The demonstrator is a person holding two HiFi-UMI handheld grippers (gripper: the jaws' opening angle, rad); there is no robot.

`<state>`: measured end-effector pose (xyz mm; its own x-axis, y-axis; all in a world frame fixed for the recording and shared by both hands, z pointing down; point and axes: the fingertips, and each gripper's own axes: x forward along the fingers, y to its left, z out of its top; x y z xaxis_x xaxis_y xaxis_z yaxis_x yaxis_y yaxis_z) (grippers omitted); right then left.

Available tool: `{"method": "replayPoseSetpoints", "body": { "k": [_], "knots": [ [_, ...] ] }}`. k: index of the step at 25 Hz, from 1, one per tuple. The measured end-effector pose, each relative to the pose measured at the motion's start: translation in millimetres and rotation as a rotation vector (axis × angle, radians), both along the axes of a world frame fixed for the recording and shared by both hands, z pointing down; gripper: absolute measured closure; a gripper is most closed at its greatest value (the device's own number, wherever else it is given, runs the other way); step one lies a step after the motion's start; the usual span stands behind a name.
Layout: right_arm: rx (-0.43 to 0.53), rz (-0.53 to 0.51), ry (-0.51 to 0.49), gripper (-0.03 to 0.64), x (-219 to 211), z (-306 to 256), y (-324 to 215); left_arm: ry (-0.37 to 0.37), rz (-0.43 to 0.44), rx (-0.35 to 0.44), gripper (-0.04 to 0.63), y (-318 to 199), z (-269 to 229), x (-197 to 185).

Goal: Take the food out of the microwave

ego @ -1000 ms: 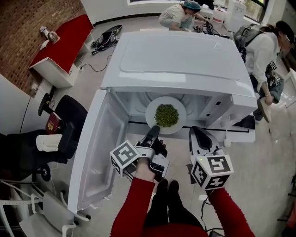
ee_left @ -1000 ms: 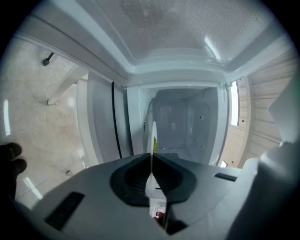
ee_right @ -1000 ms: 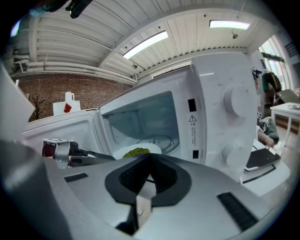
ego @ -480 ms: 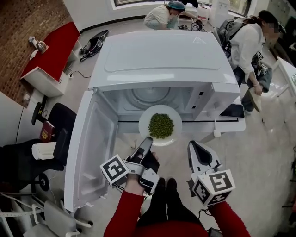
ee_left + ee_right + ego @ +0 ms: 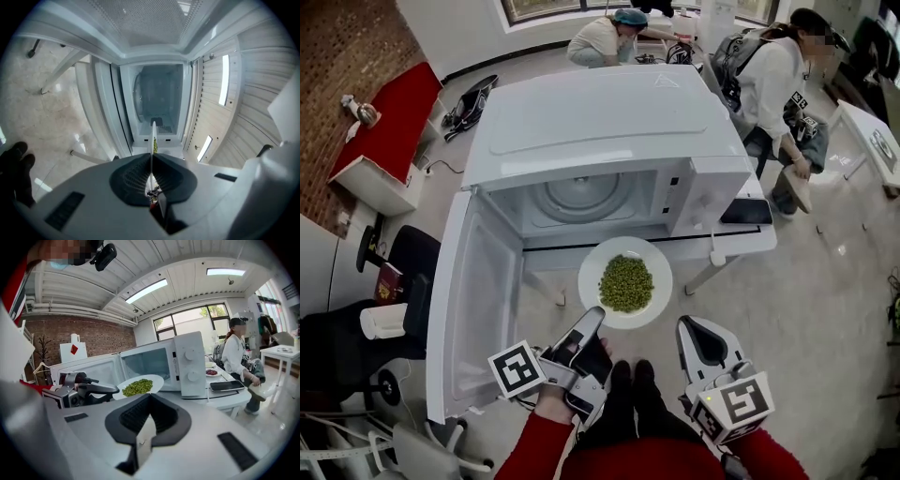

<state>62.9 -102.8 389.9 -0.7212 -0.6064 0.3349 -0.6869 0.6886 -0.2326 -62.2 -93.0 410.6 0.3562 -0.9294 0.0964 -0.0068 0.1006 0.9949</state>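
Note:
A white plate of green peas [image 5: 624,281] hangs in the air just in front of the open white microwave [image 5: 600,122]. My left gripper [image 5: 591,323] is shut on the plate's near rim. In the left gripper view the plate [image 5: 153,133] shows edge-on, a thin white line pinched between the dark pads, with the cavity behind. My right gripper [image 5: 703,339] floats to the right of the plate, shut and holding nothing. The right gripper view shows the plate [image 5: 138,386], the left gripper [image 5: 89,391] on it, and the microwave [image 5: 187,362] behind. The turntable [image 5: 591,197] is bare.
The microwave door [image 5: 473,309] stands wide open to the left. A dark tablet [image 5: 745,211] lies on the white table [image 5: 741,246] beside the microwave. Two people [image 5: 769,84] are behind and to the right. A black chair [image 5: 403,262] and a red table [image 5: 384,122] stand at the left.
The plate has come out of the microwave's mouth toward me, carried by the left gripper. Both grippers drew back from the microwave.

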Motion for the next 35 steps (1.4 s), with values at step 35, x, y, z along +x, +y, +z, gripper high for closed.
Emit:
{"method": "replayPoseSetpoints", "body": {
  "k": [35],
  "knots": [
    [0.117, 0.010, -0.069, 0.603, 54.6, -37.6, 58.6, 0.022, 0.122, 0.038, 0.574, 79.1, -32.4, 49.6]
  ]
}}
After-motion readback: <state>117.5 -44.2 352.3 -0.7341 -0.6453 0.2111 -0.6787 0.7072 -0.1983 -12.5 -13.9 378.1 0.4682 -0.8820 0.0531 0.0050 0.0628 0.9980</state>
